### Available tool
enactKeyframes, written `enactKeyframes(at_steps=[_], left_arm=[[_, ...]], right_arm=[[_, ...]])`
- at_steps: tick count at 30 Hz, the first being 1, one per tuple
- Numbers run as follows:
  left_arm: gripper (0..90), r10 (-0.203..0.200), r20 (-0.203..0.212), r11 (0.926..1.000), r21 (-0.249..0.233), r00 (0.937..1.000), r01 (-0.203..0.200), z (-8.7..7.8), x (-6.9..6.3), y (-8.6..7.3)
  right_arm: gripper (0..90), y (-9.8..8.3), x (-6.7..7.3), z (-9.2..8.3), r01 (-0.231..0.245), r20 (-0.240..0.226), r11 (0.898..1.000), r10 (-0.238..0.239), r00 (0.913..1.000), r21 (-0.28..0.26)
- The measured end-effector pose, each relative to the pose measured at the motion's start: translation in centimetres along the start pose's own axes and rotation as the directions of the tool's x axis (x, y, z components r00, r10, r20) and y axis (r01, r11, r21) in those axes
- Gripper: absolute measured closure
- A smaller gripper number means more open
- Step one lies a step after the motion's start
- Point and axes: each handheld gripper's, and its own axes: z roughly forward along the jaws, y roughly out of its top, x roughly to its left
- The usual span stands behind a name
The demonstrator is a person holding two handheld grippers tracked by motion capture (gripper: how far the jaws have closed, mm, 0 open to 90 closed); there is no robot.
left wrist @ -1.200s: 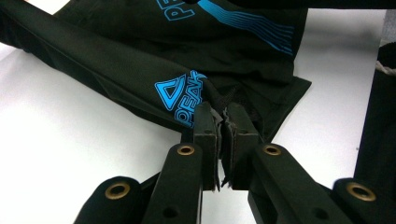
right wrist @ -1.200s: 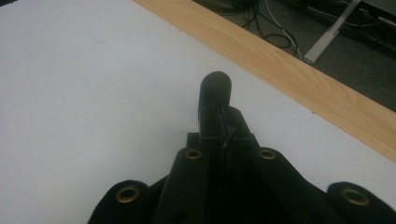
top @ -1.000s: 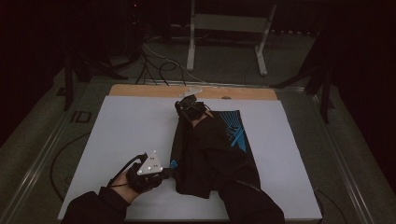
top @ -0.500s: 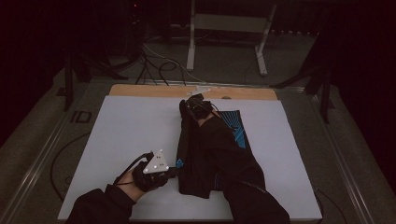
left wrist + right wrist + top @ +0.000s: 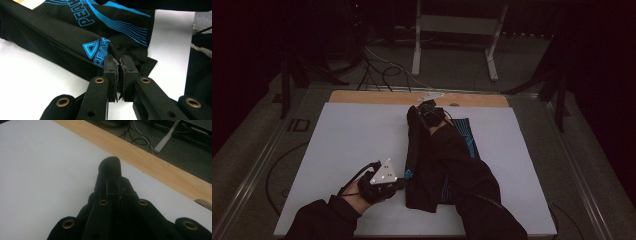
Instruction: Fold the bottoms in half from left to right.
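My left gripper and right gripper clamp opposite ends of the black garment (long axis running away from me).

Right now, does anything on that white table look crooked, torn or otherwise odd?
Nothing looks torn or spilled. The black garment with blue print is half folded, one long fold pulled toward the far wooden edge. The left gripper pinches its near corner and the right gripper its far end, so it looks mid-fold, not astray.

Left gripper is clamped on the garment's near edge; right gripper, arm outstretched, is clamped on its far end.
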Motion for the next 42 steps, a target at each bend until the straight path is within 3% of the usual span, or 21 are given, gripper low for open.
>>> enactKeyframes(at_steps=[14,42], left_arm=[[85.8,0.030,0.016,0.9995,-0.007,0.9994,-0.030,0.7,-0.3,1.3],[85.8,0.047,0.036,0.9986,-0.026,0.9982,-0.046,2.0,-0.5,3.3]], right_arm=[[89.1,-0.3,-1.5,-1.1,-0.008,0.012,1.000,0.008,0.9999,-0.005],[89.1,-1.2,-4.3,-3.1,-0.021,0.055,1.000,0.022,0.9982,-0.015]])
